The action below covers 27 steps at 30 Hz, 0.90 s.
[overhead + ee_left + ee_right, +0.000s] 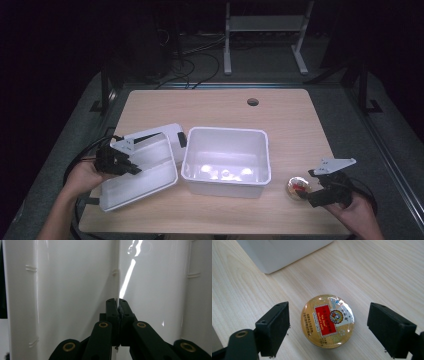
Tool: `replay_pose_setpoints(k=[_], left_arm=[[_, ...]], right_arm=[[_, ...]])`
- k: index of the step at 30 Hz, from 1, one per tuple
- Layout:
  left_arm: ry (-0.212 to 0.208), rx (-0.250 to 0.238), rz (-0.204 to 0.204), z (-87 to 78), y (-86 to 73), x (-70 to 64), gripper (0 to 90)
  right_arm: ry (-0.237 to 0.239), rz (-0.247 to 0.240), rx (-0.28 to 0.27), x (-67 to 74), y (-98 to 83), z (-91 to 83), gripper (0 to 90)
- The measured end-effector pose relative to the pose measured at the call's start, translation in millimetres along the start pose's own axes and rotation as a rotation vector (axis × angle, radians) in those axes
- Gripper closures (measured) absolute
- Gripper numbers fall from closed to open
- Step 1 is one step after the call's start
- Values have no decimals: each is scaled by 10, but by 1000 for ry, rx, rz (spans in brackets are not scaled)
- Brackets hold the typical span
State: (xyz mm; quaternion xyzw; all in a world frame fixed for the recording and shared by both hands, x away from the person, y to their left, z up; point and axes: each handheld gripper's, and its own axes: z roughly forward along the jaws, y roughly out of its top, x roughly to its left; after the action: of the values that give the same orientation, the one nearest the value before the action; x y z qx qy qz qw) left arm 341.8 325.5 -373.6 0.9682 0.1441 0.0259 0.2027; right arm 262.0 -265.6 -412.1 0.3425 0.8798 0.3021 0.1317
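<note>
A white plastic lid (145,175) lies tilted at the table's left, its far edge beside an open white bin (225,131). My left gripper (132,167) is shut on the lid; in the left gripper view the black jaws (118,302) pinch a thin rib of the glossy lid (70,290). A round gold tin (298,187) with a red label sits on the table to the right of the bin. My right gripper (312,192) is open, and in the right gripper view the gripper (331,325) has a jaw on each side of the tin (327,321), apart from it.
The wooden table (215,105) has a round cable hole (252,102) near its far edge. A corner of the bin (279,252) stands just beyond the tin. A white frame (265,22) and cables lie on the floor behind the table.
</note>
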Motion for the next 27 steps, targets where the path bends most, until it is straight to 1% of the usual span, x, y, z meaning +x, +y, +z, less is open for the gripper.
replay_pose_setpoints(k=[2, 3, 5, 6, 7, 9, 10, 11, 12, 13, 16, 17, 20, 22, 23, 25, 26, 27], left_arm=[[-5, 15, 10, 56, 8, -14, 891], [-8, 22, 15, 85, 13, -20, 891], [-8, 30, 14, 113, 19, -29, 891], [-4, 55, 25, 165, 32, -36, 891], [-6, 65, 29, 191, 39, -37, 891], [-7, 70, 29, 218, 43, -44, 891], [-9, 79, 34, 244, 49, -49, 891], [-7, 86, 42, 266, 54, -52, 891], [-5, 89, 42, 285, 57, -55, 891], [-7, 93, 47, 316, 65, -59, 890], [-7, 89, 46, 339, 70, -69, 890], [-3, 83, 50, 340, 71, -76, 888], [-1, 81, 53, 340, 67, -83, 888], [3, 90, 60, 349, 68, -104, 875], [1, 93, 65, 361, 67, -115, 875], [3, 102, 73, 383, 62, -129, 857], [-3, 81, 60, 381, 45, -126, 853], [-3, 81, 60, 381, 45, -126, 851]], right_arm=[[4, -12, 9, 1, 9, 22, 175], [8, -11, 13, 4, 11, 28, 175], [10, -15, 17, -1, 11, 31, 175], [14, -13, 21, -11, 9, 30, 175], [16, -18, 24, -23, 7, 27, 175], [16, -11, 28, -26, 6, 23, 175], [13, -16, 36, -43, 3, 23, 168], [18, -7, 47, -51, 3, 23, 160], [19, -8, 56, -62, 2, 27, 161], [22, -13, 73, -70, 4, 35, 160], [28, -19, 91, -71, 13, 53, 160], [33, -32, 109, -66, 26, 81, 159], [36, -39, 119, -59, 40, 105, 156], [47, -40, 130, -54, 56, 147, 150], [47, -40, 130, -54, 56, 147, 150], [41, -42, 148, -57, 65, 180, 145], [44, -44, 161, -57, 74, 209, 145], [44, -44, 161, -57, 74, 209, 145]])
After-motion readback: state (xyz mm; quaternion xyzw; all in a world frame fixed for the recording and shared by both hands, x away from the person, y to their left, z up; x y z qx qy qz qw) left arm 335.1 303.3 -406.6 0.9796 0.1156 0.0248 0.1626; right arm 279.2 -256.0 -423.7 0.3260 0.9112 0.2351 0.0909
